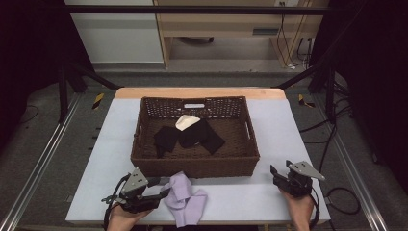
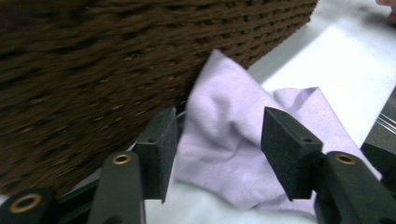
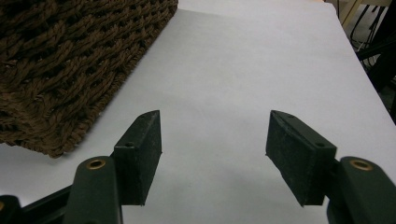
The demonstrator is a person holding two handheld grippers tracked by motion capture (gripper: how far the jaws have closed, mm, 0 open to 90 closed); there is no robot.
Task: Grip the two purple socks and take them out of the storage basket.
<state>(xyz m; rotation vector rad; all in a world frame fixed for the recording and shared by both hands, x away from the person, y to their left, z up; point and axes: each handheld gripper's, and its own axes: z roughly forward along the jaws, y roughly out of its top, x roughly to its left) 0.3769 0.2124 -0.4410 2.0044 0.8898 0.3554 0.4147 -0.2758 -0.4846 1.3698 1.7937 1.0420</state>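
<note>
Two black jaws of the left gripper (image 2: 217,154) rise from the bottom of the left gripper view and stand wide apart. A lilac cloth (image 2: 233,140) lies between and behind them on the white table (image 2: 327,60), and the pads do not press on it. In this view the cloth leans against the woven side of the brown basket (image 2: 93,70), which takes the upper left of the frame; the weave is blurred there.

From the high view, the left gripper (image 1: 163,186) is at the lower left, held by a hand (image 1: 122,219), and the lilac cloth (image 1: 185,199) is crumpled just right of it, touching the front wall of the basket (image 1: 192,166) and reaching to the near edge of the table (image 1: 240,199). This view looks into the basket: it holds a black cloth (image 1: 187,137), spread in the middle, and a small cream cloth (image 1: 186,121) on top of it near the back wall.

At the lower right of the high view the right gripper (image 1: 279,173) is in the other hand (image 1: 300,204), well apart from the lilac cloth. In the right gripper view its jaws (image 3: 212,154) are wide open over bare table (image 3: 243,70), with a corner of the basket (image 3: 60,65) at the upper left.

I can read no label or writing on anything.
</note>
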